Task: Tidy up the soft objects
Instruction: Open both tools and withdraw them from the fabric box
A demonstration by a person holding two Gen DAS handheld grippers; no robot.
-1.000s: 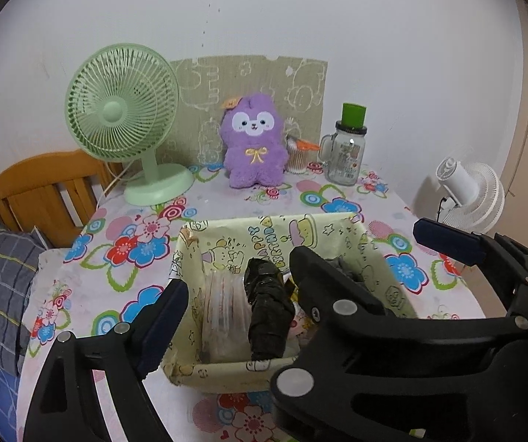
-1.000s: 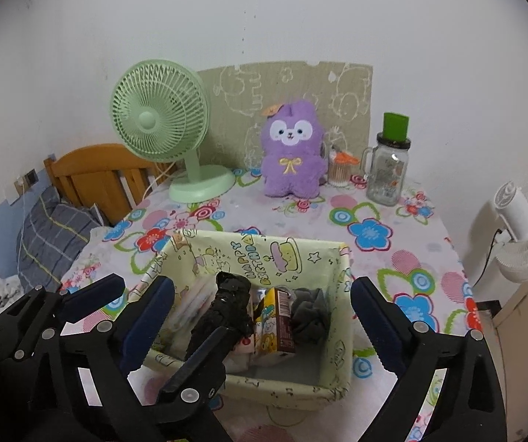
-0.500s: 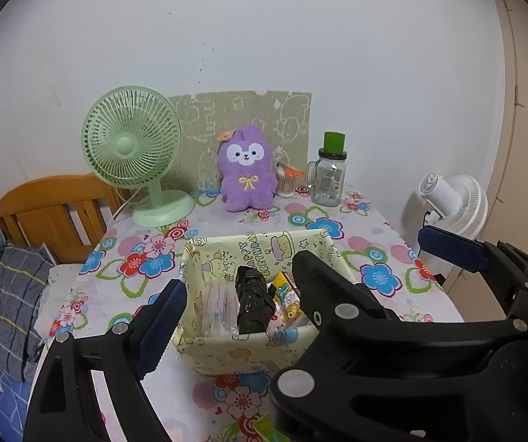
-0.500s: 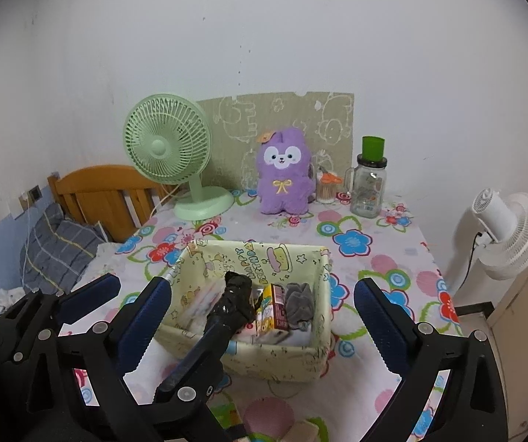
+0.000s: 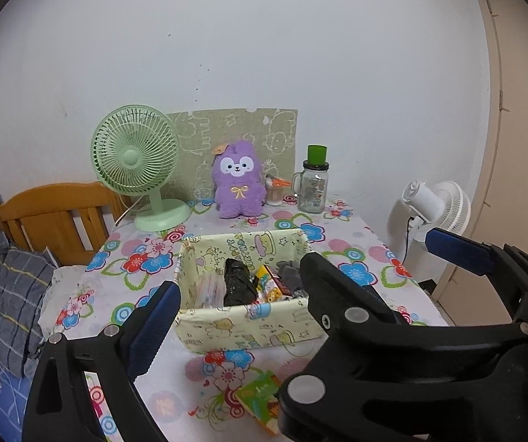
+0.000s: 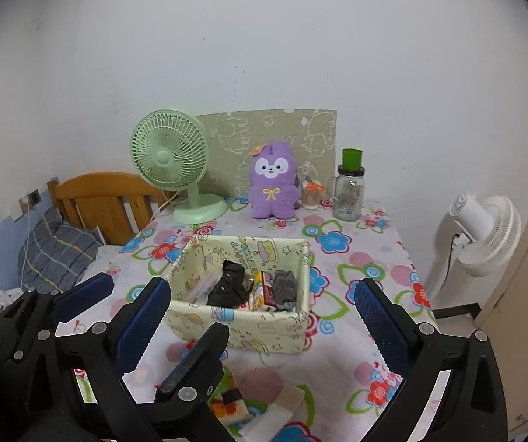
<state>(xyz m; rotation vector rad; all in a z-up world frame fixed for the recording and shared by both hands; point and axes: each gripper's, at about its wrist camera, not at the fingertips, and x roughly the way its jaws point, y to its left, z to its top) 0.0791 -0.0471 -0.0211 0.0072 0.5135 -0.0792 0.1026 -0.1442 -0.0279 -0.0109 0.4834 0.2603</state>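
A yellow cartoon-print fabric basket (image 5: 249, 324) (image 6: 241, 328) stands mid-table. It holds a black bundle (image 5: 238, 283) (image 6: 228, 287), a grey cloth (image 5: 289, 276) (image 6: 286, 287), a clear packet (image 5: 208, 287) and a colourful snack box (image 5: 269, 287). A purple plush toy (image 5: 240, 184) (image 6: 273, 180) sits upright at the back by the wall. My left gripper (image 5: 267, 294) hangs in front of the basket and above the table's near edge; its jaws are opening with nothing between them. My right gripper (image 6: 262, 287) is beside it, open and empty. Their fingers overlap in both views.
At the back stand a green desk fan (image 5: 135, 169), a small cup (image 5: 275, 191) and a glass jar with a green lid (image 5: 313, 188). A small colourful box (image 5: 260, 401) lies near the front edge. A wooden headboard (image 5: 53, 213) and pillow (image 5: 9, 294) are left, a white fan (image 5: 437, 206) right.
Both grippers have drawn back and up from the basket, which now looks smaller and farther off. The box at the table's near edge has come into view.
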